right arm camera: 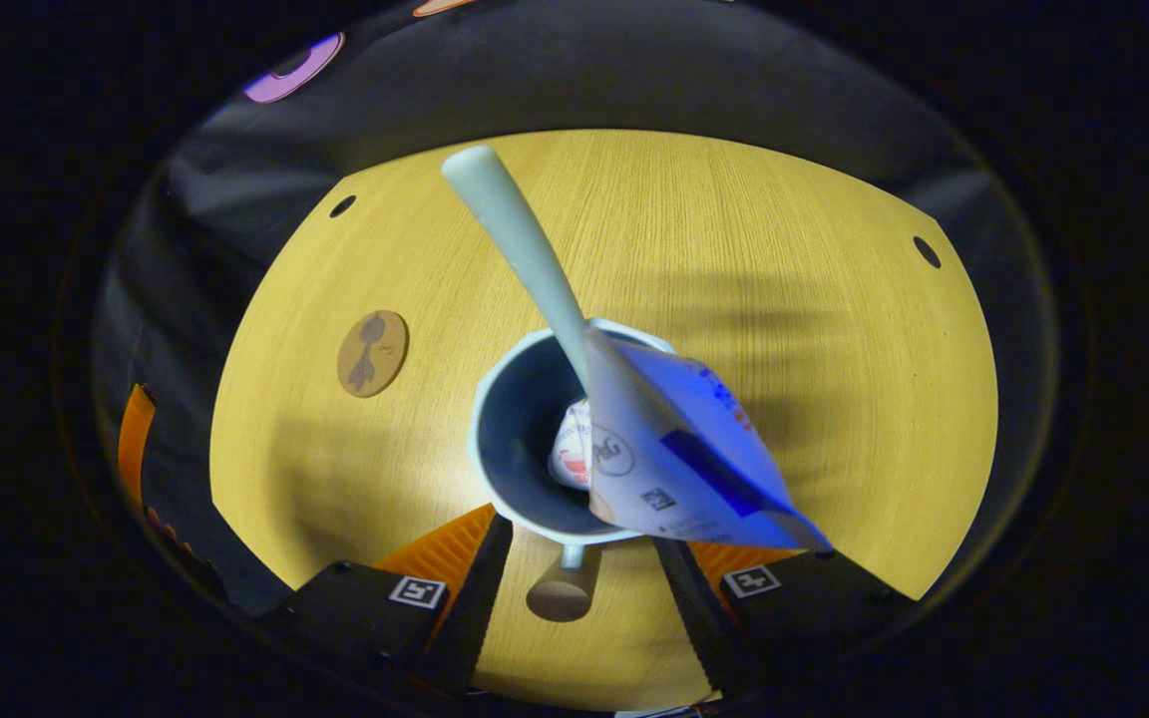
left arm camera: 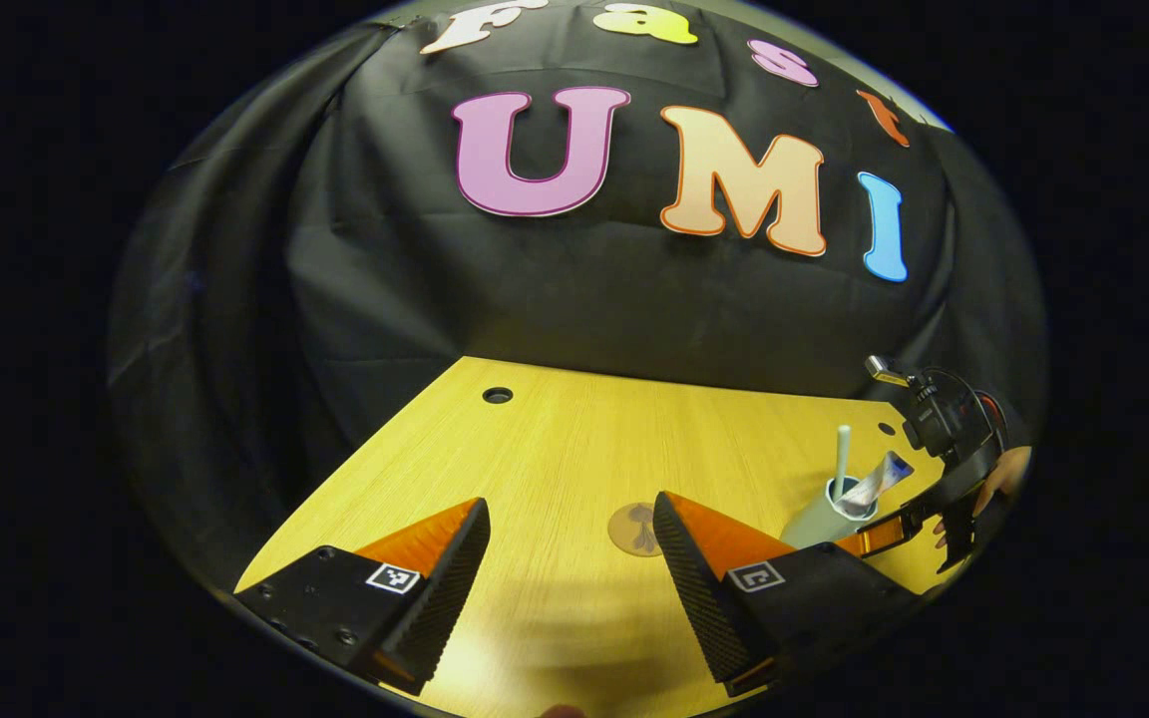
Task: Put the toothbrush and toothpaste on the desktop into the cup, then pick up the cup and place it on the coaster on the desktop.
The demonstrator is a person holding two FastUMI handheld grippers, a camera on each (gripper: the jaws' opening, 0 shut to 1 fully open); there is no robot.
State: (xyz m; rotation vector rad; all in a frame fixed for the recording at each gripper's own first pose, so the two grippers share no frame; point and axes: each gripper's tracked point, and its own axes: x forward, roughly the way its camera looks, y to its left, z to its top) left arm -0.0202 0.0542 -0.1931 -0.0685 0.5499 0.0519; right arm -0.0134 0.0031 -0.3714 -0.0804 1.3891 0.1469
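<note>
A pale cup [right arm camera: 495, 439] stands on the wooden desktop [right arm camera: 734, 249]. A light toothbrush [right arm camera: 525, 249] leans out of it, and a white and blue toothpaste tube [right arm camera: 684, 449] also sits inside, its flat end sticking out over the rim. My right gripper [right arm camera: 582, 534] is open just above the desk. Its fingers flank the cup's near side and handle [right arm camera: 560, 593], with their tips hidden under the rim. A round brown coaster [right arm camera: 372, 352] lies left of the cup. My left gripper [left arm camera: 570, 501] hovers open and empty over the desk, with the coaster [left arm camera: 634, 529] between its fingertips farther off and the cup [left arm camera: 819, 519] to its right.
The right gripper [left arm camera: 919, 538] and the hand [left arm camera: 1008, 474] holding it sit at the desk's right edge in the left gripper view. Small round holes [left arm camera: 497, 395] mark the desk's far corners. Black cloth walls close in the back and sides.
</note>
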